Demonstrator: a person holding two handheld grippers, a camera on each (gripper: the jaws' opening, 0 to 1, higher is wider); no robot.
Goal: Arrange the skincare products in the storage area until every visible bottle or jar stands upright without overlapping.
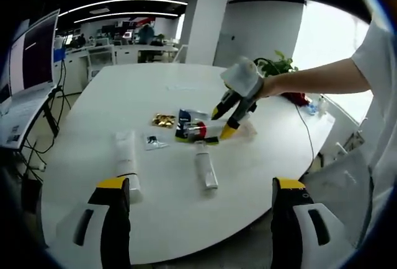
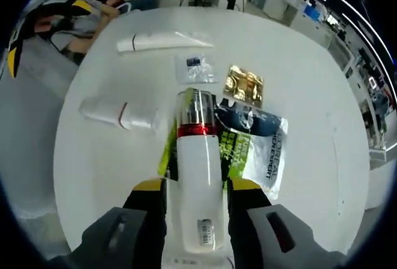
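Your right claw (image 2: 190, 202) sits closest in the right gripper view, jaws closed against the sides of a white bottle (image 2: 197, 185) with a red band and clear cap; bottle lies along the jaws, cap pointing away, over a green-and-silver sachet (image 2: 260, 148) on the white desk (image 2: 310, 83); gold packet (image 2: 244, 85) just beyond the sachet, small clear packet (image 2: 195, 67) beside it; one white tube (image 2: 120, 113) flat to the left, another white tube (image 2: 162, 41) farther off; your left claw (image 1: 200, 202) is wide open in the left gripper view, holding nothing, hanging near the desk edge; there the right claw (image 1: 223, 123) shows across the desk over the sachet pile; a white tube (image 1: 206, 167) lies flat between the two claws.
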